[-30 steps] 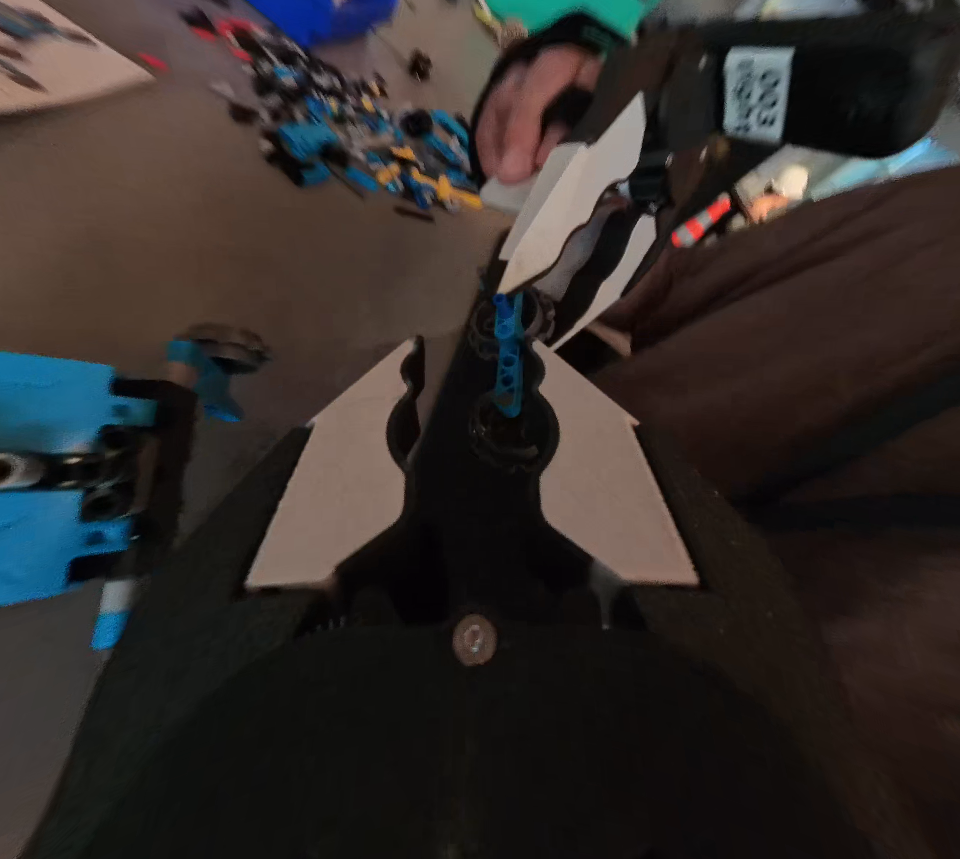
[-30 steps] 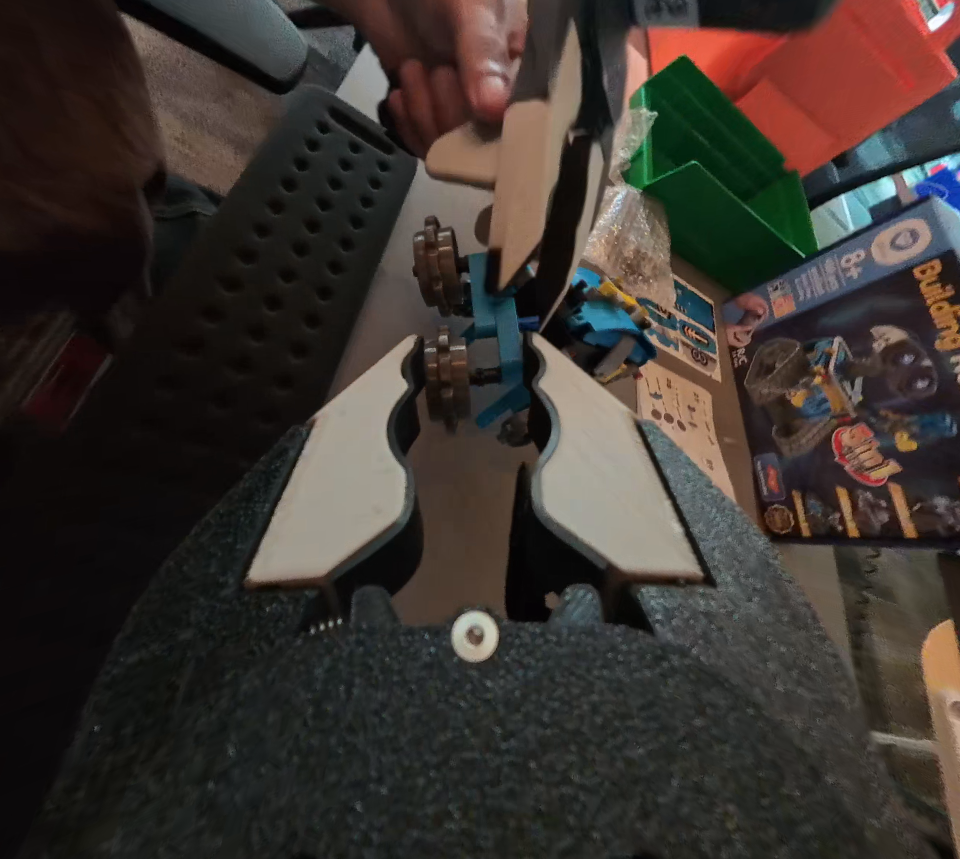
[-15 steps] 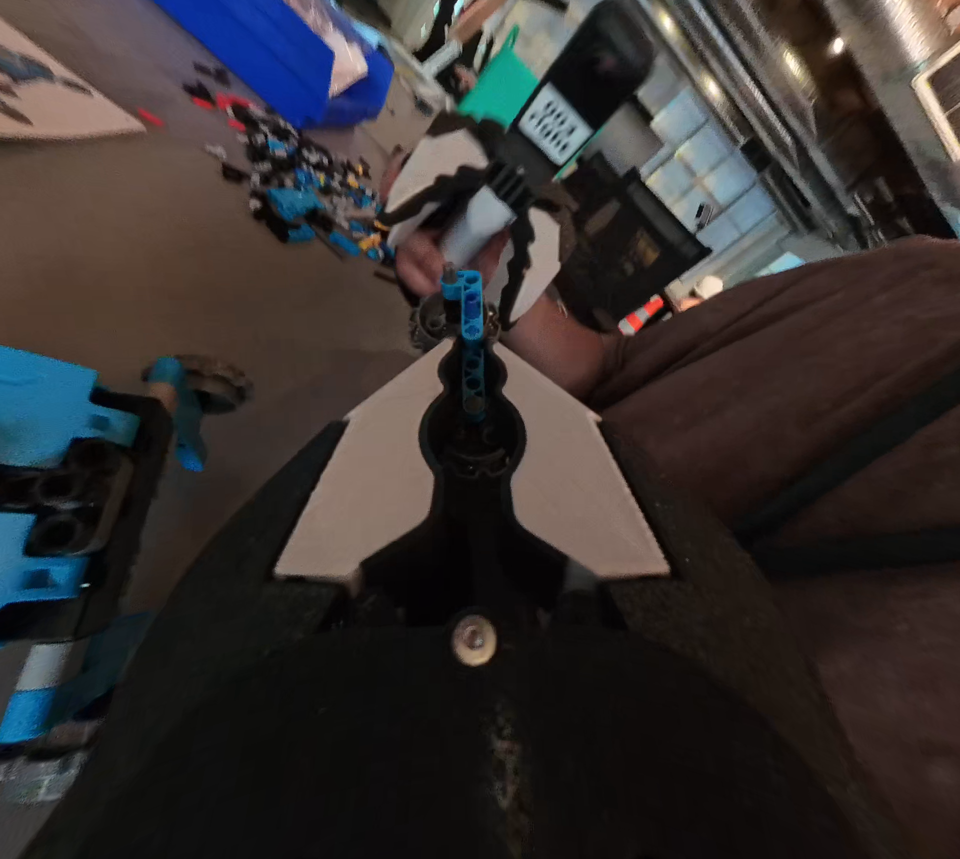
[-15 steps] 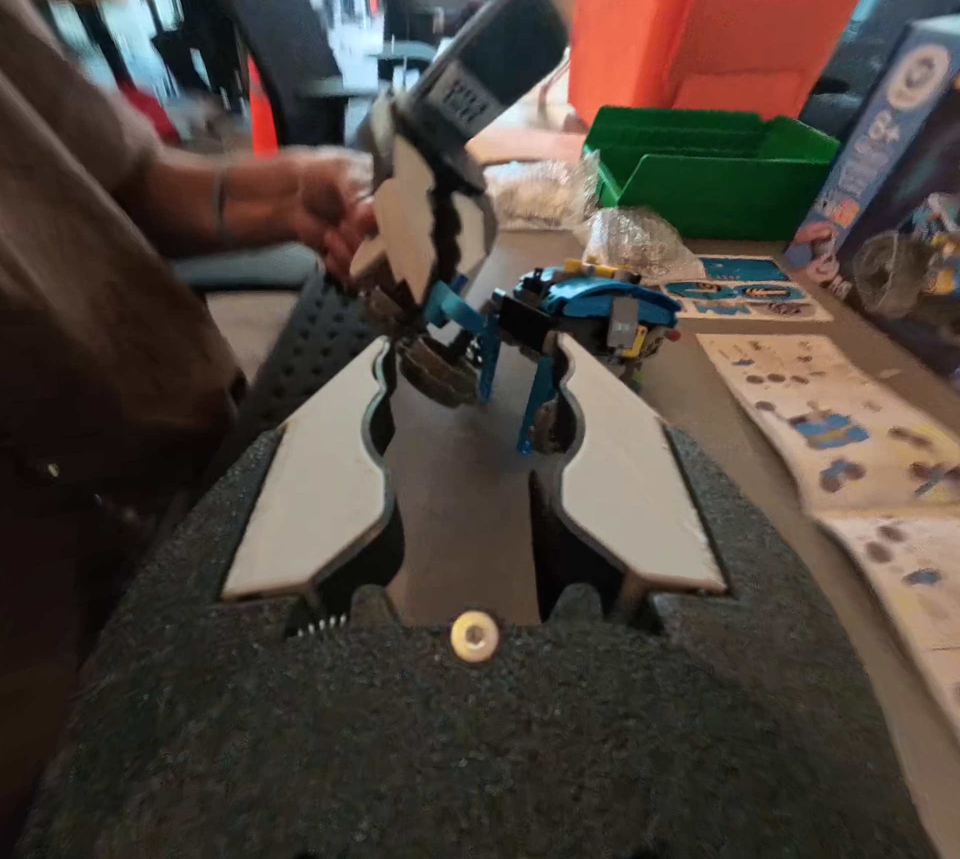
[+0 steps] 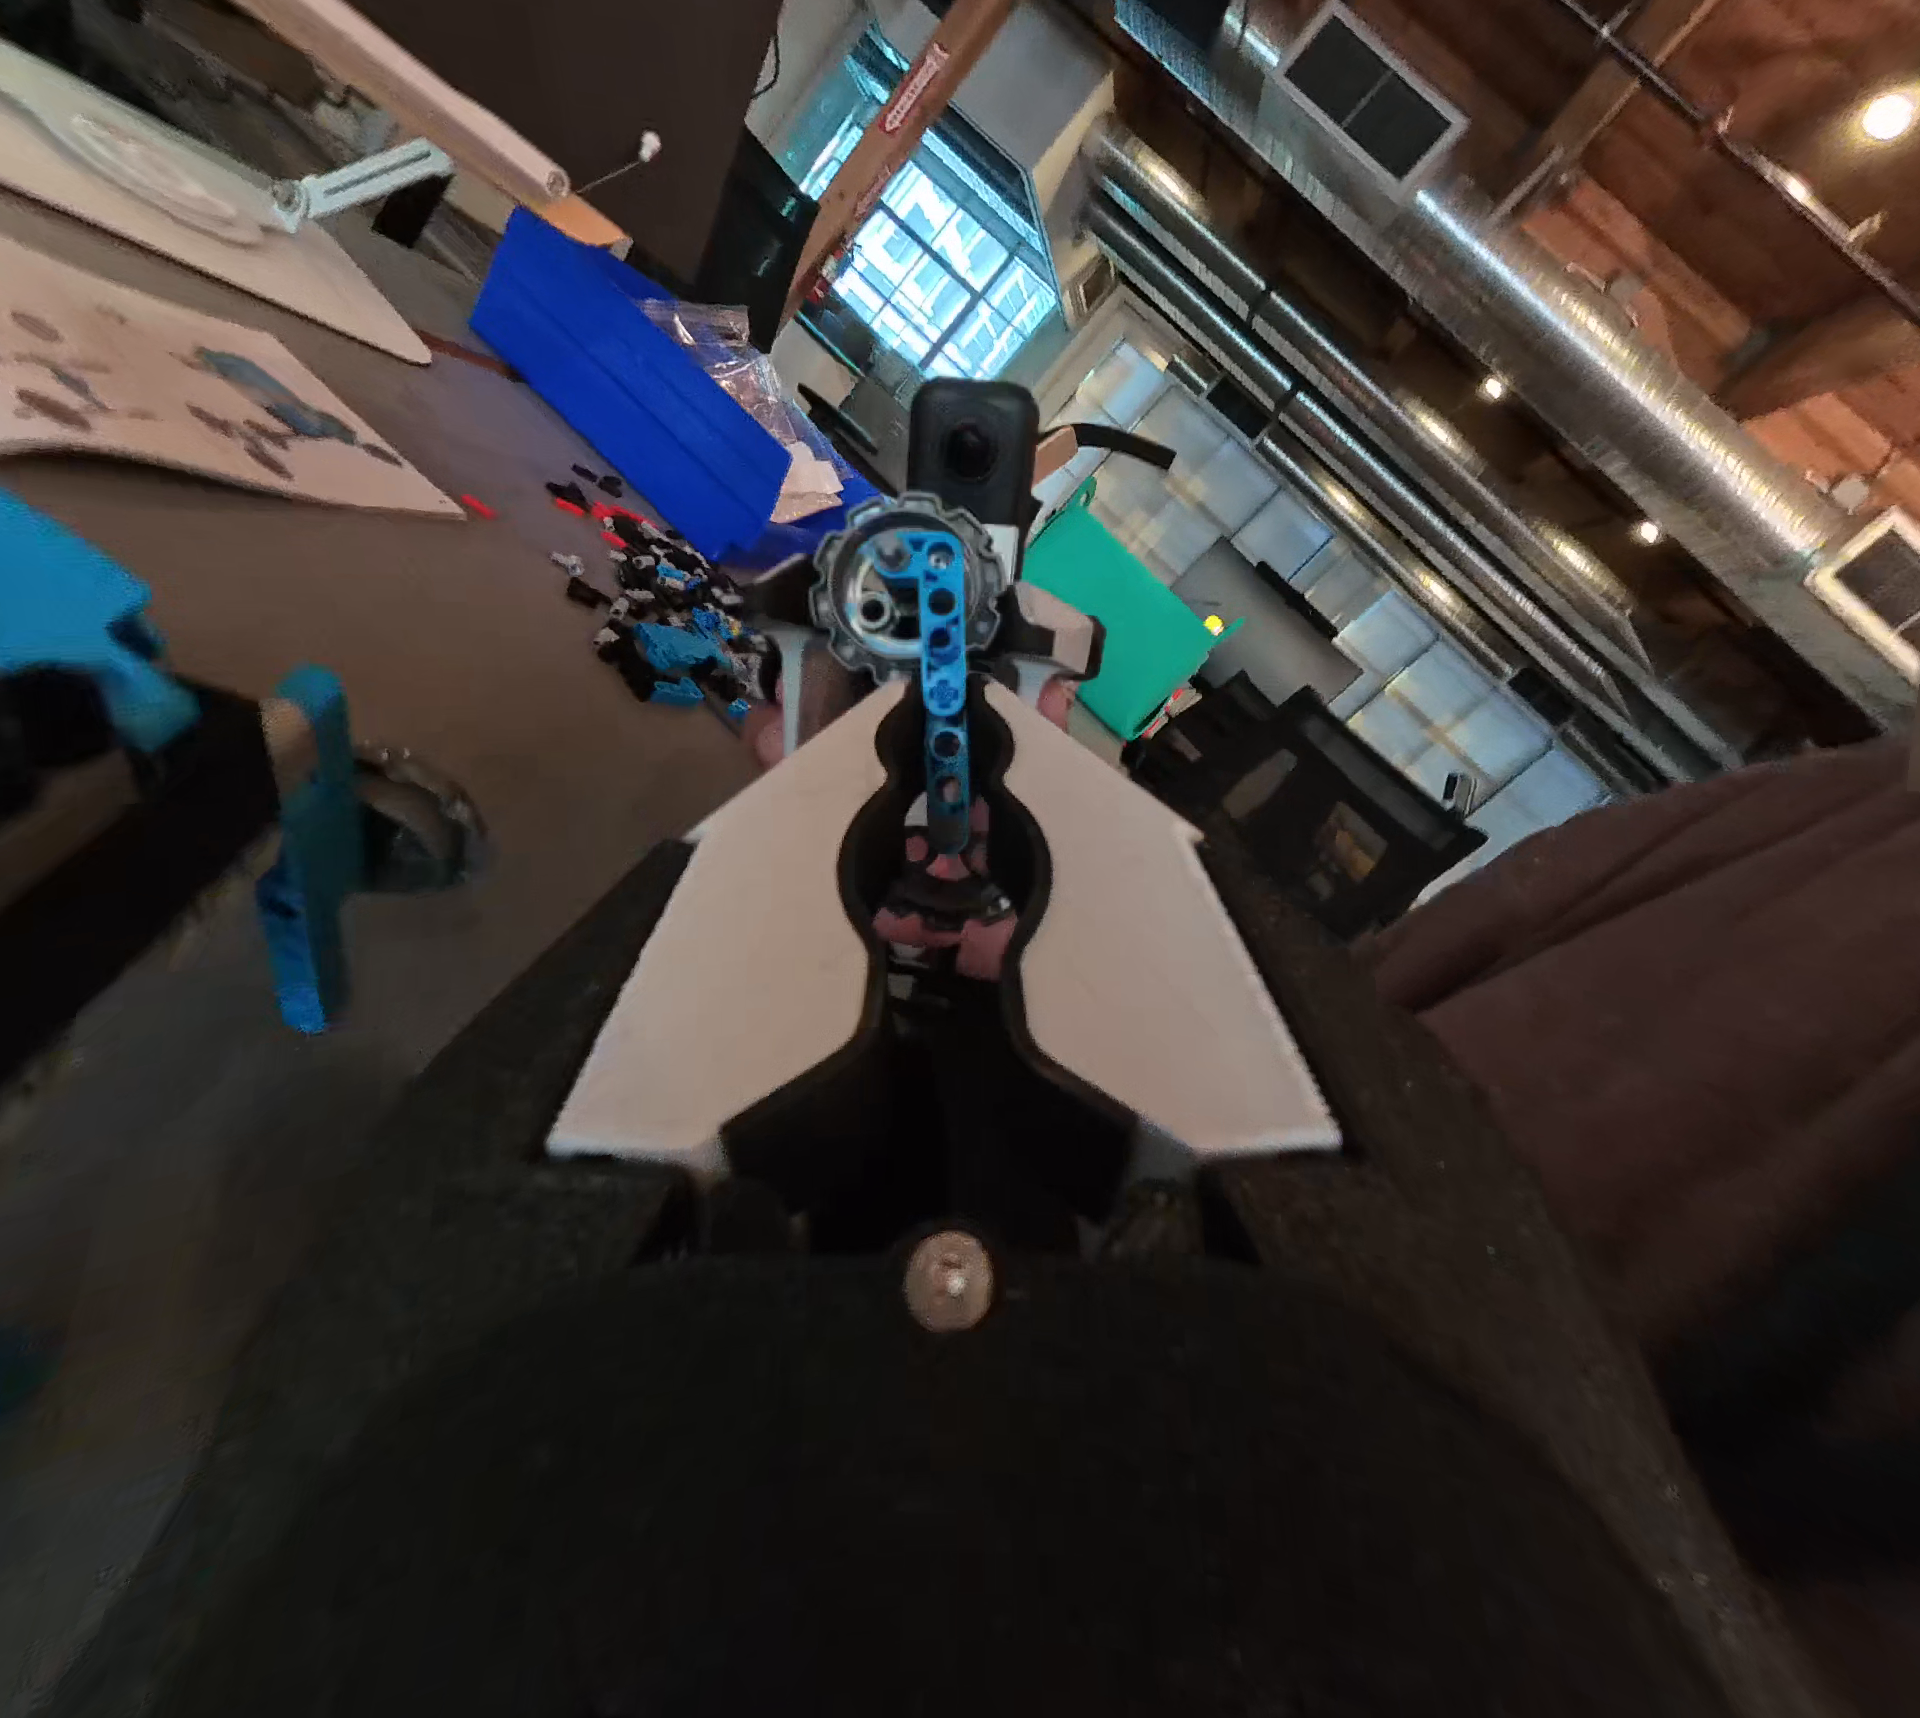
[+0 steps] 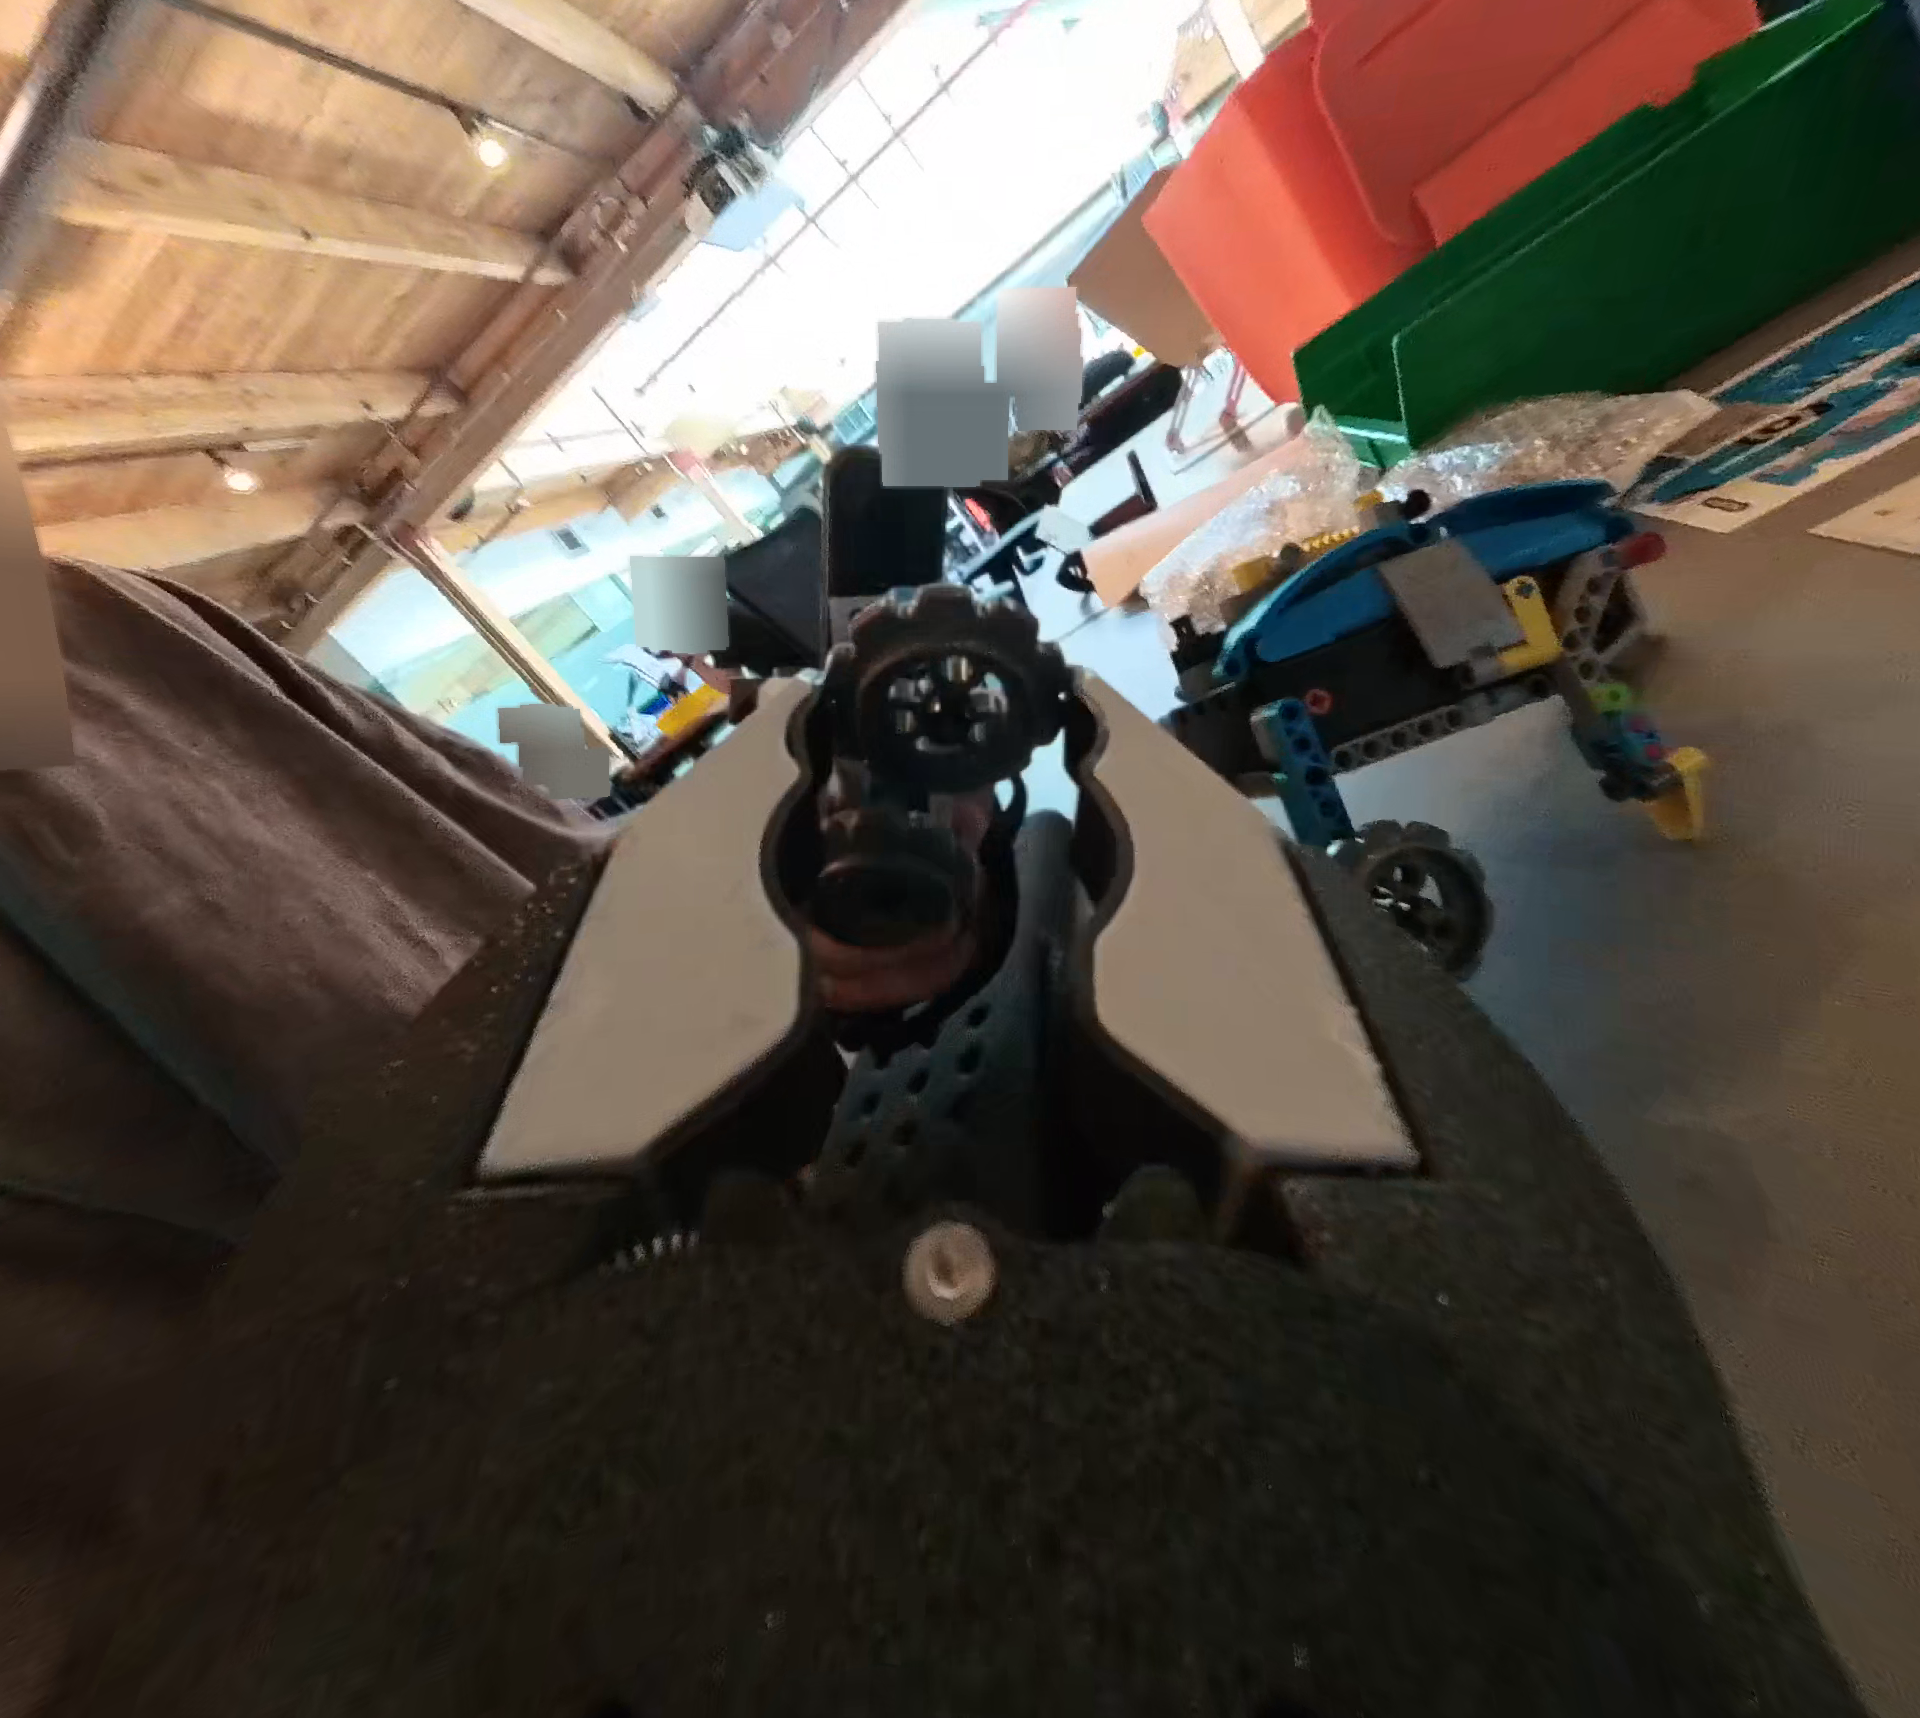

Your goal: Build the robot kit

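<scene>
In the left wrist view my left gripper (image 5: pixel 940 704) is shut on a blue beam with holes (image 5: pixel 943 629), held up off the table. A black toothed wheel (image 5: pixel 862 619) sits at the beam's far end. The right gripper faces me from beyond it, one finger (image 5: pixel 1060 640) on each side of the wheel. In the right wrist view my right gripper (image 6: pixel 940 702) has that black wheel (image 6: pixel 951 702) between its fingertips, and the pads look pressed on its rim. A second dark wheel (image 6: pixel 883 899) shows lower between the fingers. The left gripper's body (image 6: pixel 883 525) stands behind.
A blue and black model vehicle (image 6: pixel 1455 629) stands on the grey table (image 6: pixel 1714 993) to the right, with a green bin (image 6: pixel 1610 297) and an orange case (image 6: pixel 1455 58) behind it. In the left wrist view there are loose parts (image 5: pixel 675 619), a blue bin (image 5: pixel 623 401) and printed sheets (image 5: pixel 156 401). The grippers are tip to tip, or close to it.
My left gripper closed on the blue beam and lifted it. My right gripper opened wider, swung round to face the left one, and closed onto the wheel. Both now point upward.
</scene>
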A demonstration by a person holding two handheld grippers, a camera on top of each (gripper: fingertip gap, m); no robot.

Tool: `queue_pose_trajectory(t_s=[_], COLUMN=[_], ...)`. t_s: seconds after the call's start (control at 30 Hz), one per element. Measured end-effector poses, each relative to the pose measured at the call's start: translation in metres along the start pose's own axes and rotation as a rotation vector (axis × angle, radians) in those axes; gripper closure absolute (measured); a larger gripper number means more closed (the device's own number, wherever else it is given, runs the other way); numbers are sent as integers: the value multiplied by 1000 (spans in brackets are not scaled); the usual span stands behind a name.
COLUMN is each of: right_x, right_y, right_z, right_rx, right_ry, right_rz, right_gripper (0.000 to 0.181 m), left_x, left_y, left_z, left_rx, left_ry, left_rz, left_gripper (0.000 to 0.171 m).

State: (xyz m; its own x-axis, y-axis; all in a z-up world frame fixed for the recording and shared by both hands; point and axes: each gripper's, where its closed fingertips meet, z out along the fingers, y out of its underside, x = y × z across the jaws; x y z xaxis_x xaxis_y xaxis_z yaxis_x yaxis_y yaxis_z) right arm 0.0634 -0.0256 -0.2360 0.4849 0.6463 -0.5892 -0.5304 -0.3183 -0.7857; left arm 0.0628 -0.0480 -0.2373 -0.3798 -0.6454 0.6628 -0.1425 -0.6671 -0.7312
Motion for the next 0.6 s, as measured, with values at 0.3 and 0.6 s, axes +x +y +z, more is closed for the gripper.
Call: queue_pose_trajectory(t_s=[0.3, 0.6], right_x=[28, 17], right_y=[2, -3], right_z=[-6, 13], right_rx=[-392, -583], right_ry=[252, 280], right_rz=[-716, -1454], right_gripper=[117, 130], left_x=[-13, -19], left_y=[-6, -18], left_z=[-11, -20], left_rx=[64, 48], left_ry=[-36, 15], left_rz=[-411, -771], left_gripper=[166, 166])
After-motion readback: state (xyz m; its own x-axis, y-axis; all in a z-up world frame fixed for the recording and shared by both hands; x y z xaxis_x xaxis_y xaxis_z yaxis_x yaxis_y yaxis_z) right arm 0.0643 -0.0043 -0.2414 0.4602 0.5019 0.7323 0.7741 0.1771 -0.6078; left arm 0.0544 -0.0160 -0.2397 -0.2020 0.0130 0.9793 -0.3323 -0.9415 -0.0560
